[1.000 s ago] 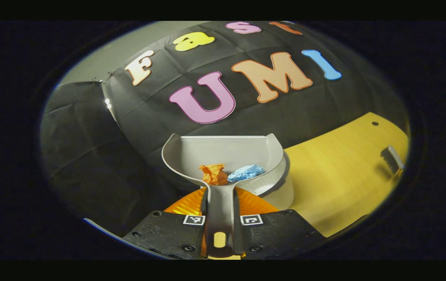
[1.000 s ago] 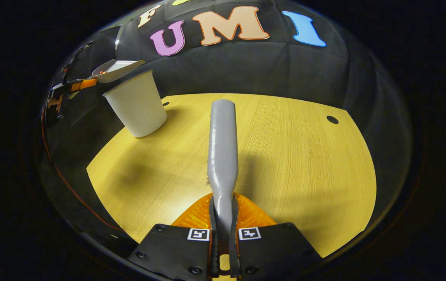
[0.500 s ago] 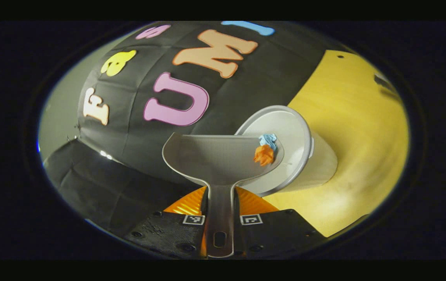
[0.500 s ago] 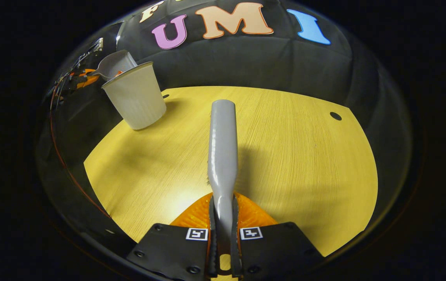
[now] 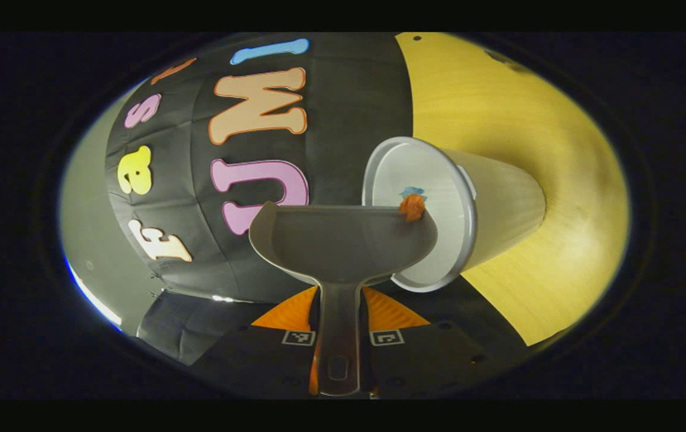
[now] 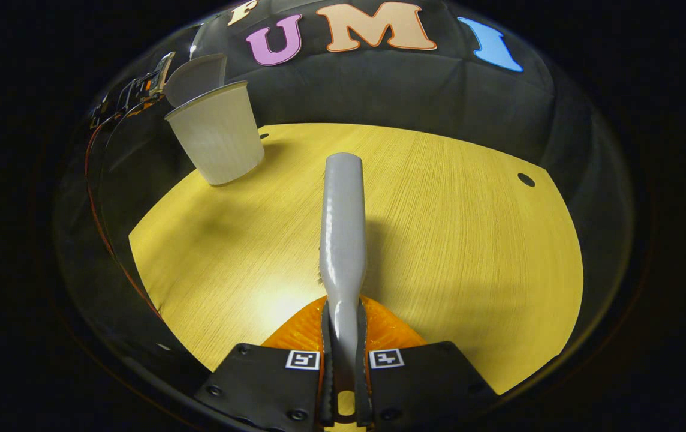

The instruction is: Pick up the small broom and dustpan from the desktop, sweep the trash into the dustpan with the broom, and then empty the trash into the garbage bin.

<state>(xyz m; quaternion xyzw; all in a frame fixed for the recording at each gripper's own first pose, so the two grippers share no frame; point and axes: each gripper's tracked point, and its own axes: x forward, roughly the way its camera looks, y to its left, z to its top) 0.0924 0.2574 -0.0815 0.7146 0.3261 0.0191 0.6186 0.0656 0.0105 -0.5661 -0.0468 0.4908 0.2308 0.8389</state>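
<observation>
My left gripper [image 5: 339, 327] is shut on the handle of the grey dustpan [image 5: 337, 243], which is rolled on its side over the mouth of the white garbage bin [image 5: 499, 201]. An orange paper wad [image 5: 412, 206] sits at the pan's corner on the bin's rim, and a blue wad [image 5: 410, 192] lies just inside the bin. My right gripper [image 6: 343, 348] is shut on the grey broom [image 6: 342, 228], held above the yellow desktop [image 6: 469, 252]. The tilted dustpan [image 6: 196, 77] and the bin [image 6: 218, 139] show at the upper left of the right gripper view.
The bin stands near the desktop's far left corner beside the black cloth wall. A small round hole [image 6: 525, 179] marks the desktop at the right. The other gripper [image 6: 139, 90] with its cable hangs by the bin.
The dustpan has rolled further sideways over the bin. Both wads slid from the pan's middle to its corner, and the blue one has dropped into the bin. The broom stayed still.
</observation>
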